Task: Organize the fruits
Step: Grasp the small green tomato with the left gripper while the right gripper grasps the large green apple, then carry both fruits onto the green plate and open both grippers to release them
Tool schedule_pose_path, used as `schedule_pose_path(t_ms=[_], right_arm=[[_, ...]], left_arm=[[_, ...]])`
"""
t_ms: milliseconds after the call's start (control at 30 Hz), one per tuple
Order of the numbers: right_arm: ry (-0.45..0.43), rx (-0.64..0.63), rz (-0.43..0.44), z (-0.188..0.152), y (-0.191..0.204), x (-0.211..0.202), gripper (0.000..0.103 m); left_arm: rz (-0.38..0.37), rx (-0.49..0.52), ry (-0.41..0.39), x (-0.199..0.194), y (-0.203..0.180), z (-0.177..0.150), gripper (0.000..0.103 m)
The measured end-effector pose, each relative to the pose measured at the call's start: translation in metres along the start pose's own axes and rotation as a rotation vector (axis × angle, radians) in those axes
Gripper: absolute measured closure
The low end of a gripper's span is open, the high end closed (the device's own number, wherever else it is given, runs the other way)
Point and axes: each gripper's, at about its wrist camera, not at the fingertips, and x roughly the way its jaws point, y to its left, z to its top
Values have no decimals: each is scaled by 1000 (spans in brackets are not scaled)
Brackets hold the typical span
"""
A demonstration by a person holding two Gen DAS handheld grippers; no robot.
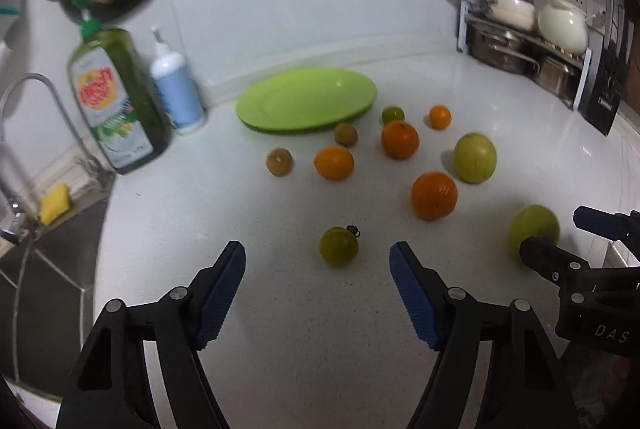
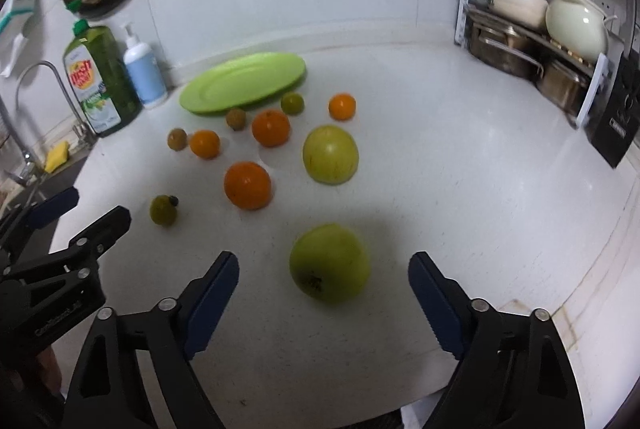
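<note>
Fruit lies loose on the white counter (image 1: 320,329). A small green fruit (image 1: 338,246) sits just ahead of my left gripper (image 1: 318,250), in line with the gap between its blue pads, which stand apart from it; the gripper is open. A green apple (image 2: 329,263) lies between the fingertips of my right gripper (image 2: 324,261), with a gap on each side; this gripper is open too. Farther back are a second green apple (image 2: 330,154), a large orange (image 2: 247,185), several smaller oranges and brownish-green fruits, and a bare green plate (image 1: 306,97).
A green dish-soap bottle (image 1: 116,101) and a white pump bottle (image 1: 176,89) stand at the left beside the faucet (image 1: 40,101) and sink, with a yellow sponge (image 1: 56,203). A rack of pots (image 1: 528,41) fills the back right corner. The counter's edge runs along the right.
</note>
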Motion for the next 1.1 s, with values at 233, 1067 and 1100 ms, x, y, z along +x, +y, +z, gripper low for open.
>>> schedule_pose_path(t_ms=[233,1067,1100], right_arm=[[73,44,-12,1,-8,26,29],[112,4,-4,7,-3,37,52],[109,2,0,7,-2,36,52]], left_arm=[[-31,17,50,28,-5,1,39],[-75,10,100,48,-4,2,74],[-77,9,92,46,-5,3,74]])
